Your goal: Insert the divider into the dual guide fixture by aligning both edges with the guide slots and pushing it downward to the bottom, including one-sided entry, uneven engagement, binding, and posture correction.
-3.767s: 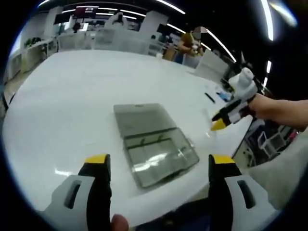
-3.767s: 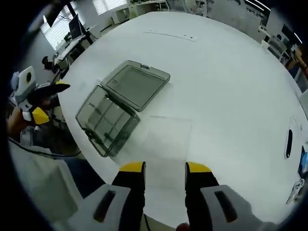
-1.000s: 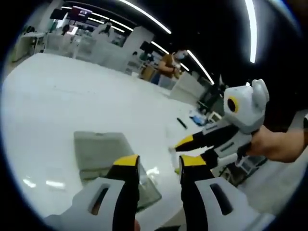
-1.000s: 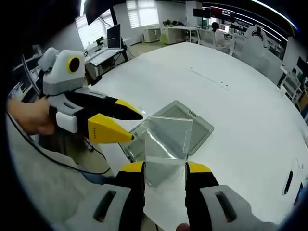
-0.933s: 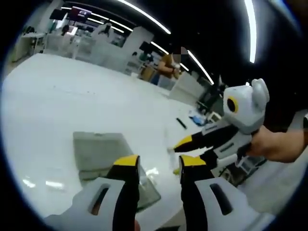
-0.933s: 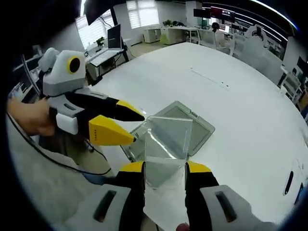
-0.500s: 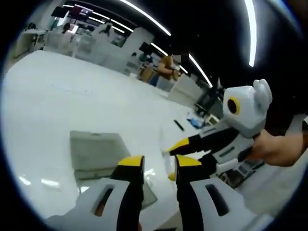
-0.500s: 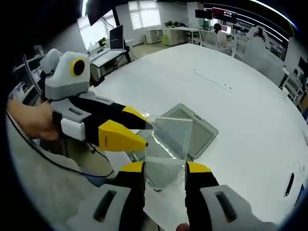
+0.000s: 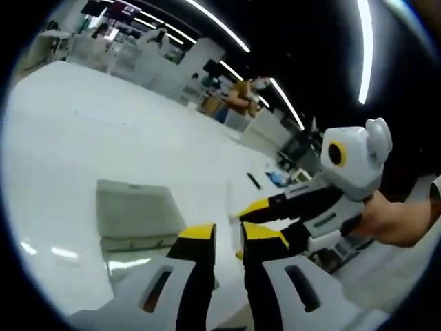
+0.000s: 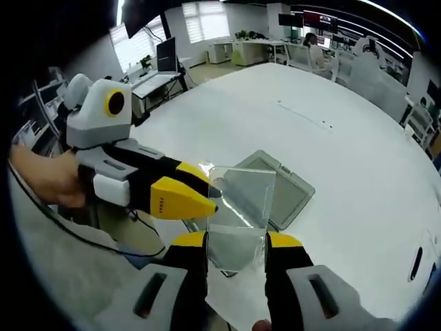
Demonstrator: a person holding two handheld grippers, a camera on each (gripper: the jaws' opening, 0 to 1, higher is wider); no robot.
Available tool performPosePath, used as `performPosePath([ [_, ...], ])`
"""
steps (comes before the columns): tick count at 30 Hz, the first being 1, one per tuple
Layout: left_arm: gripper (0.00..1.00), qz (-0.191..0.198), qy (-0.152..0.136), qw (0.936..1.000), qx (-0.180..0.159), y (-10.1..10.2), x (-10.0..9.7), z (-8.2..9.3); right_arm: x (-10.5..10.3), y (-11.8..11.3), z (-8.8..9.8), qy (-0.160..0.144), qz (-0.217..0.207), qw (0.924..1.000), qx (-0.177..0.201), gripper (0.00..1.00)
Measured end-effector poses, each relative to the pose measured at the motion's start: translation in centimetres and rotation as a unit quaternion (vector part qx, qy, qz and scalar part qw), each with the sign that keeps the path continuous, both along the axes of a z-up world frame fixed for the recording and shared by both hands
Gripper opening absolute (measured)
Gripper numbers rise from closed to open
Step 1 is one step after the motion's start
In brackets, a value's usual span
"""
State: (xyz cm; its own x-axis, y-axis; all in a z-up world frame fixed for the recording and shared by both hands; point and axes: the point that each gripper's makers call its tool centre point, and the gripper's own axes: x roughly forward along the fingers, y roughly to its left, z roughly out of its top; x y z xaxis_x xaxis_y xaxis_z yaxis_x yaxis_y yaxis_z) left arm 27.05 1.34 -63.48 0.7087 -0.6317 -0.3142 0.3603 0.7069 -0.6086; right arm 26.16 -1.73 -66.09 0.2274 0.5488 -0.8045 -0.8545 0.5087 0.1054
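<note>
In the right gripper view, the right gripper [image 10: 236,243] rises from the bottom centre with its jaws clamped on the lower part of a clear divider [image 10: 239,200], which stands upright in mid-frame. The left gripper [image 10: 203,186] reaches in from the left, its yellow tips closed on the divider's upper left edge, above the grey lidded box [image 10: 279,186] lying open on the white table [image 10: 331,89]. In the left gripper view, the left gripper [image 9: 228,234] shows its jaws nearly together at lower centre, the divider's thin edge [image 9: 229,200] just above them, and the right gripper [image 9: 256,210] coming in from the right, held by a hand [image 9: 396,221].
</note>
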Motion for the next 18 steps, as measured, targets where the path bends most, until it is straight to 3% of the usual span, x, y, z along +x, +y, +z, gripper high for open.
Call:
performPosePath([
  [18, 0.0, 0.005, 0.01, 0.9999, -0.007, -0.09, 0.45, -0.02, 0.13, 0.33, 0.03, 0.011, -0.012, 0.9998, 0.01, 0.27],
])
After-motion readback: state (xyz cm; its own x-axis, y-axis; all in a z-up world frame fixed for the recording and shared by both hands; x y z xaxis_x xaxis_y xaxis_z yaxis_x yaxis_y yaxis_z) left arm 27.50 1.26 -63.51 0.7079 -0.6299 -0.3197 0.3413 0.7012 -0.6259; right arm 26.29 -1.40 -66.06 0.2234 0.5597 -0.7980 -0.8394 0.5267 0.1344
